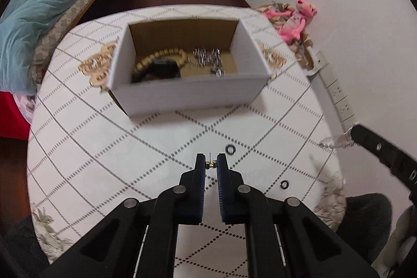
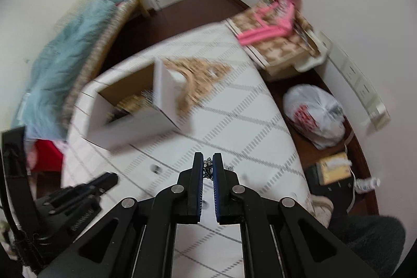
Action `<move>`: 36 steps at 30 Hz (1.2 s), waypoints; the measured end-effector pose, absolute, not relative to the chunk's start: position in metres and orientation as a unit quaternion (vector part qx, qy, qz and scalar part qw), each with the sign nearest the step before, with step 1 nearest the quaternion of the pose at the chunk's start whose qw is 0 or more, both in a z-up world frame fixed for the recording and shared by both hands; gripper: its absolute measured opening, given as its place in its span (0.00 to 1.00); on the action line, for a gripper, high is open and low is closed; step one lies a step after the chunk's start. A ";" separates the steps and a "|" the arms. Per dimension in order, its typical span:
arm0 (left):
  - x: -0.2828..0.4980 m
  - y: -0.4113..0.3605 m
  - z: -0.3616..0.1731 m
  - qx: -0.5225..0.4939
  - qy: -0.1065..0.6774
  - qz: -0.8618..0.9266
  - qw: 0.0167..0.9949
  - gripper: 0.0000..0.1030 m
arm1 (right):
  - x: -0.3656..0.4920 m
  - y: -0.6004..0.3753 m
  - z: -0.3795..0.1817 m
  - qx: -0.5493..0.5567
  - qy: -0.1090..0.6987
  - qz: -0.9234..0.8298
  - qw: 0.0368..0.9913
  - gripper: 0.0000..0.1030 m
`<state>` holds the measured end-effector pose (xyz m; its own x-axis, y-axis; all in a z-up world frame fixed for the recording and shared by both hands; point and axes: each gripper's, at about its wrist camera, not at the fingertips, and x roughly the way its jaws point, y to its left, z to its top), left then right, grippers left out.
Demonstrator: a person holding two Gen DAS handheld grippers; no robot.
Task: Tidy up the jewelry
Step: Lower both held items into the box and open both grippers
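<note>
An open white cardboard box [image 1: 192,91] stands on the table; inside lie a wooden bead bracelet [image 1: 159,56], a black item and shiny silver jewelry [image 1: 208,56]. My left gripper [image 1: 210,164] is shut on a small gold earring [image 1: 210,164] above the tablecloth, in front of the box. Two small black rings [image 1: 230,149] lie on the cloth to its right. My right gripper [image 2: 208,163] is shut on a silver chain piece [image 2: 208,167], above the table right of the box [image 2: 135,119]. It also shows in the left wrist view [image 1: 346,140], holding something shiny.
The table has a white diamond-pattern cloth [image 1: 104,147]. A pink plush toy [image 1: 297,20] sits on a side stand at the wall. A bed with a blue blanket [image 1: 52,4] is to the left. A white plastic bag [image 2: 315,116] lies on the floor to the right.
</note>
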<state>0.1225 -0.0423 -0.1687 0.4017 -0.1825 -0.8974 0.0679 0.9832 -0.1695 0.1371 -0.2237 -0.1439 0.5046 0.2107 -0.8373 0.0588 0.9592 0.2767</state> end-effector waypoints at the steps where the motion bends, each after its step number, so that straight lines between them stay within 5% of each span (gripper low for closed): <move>1: 0.125 -0.038 -0.159 -0.058 0.538 -0.078 0.838 0.06 | 0.141 -0.221 -0.136 0.138 0.492 0.054 0.858 0.07; 13: 0.195 0.005 -0.087 -0.071 0.490 -0.068 0.866 0.06 | 0.235 -0.163 -0.072 0.122 0.468 0.159 0.860 0.07; 29: 0.287 0.020 -0.143 -0.056 0.573 -0.061 0.815 0.10 | 0.311 -0.120 -0.170 0.094 0.607 0.176 0.769 0.08; 32: 0.295 0.021 -0.148 -0.035 0.576 -0.037 0.816 0.21 | 0.316 -0.121 -0.177 0.094 0.617 0.170 0.763 0.12; 34: 0.297 0.026 -0.147 -0.031 0.572 -0.022 0.820 0.64 | 0.316 -0.121 -0.177 0.087 0.616 0.164 0.766 0.29; 36: 0.295 0.032 -0.141 -0.035 0.558 -0.015 0.829 0.74 | 0.314 -0.122 -0.174 0.077 0.612 0.163 0.770 0.44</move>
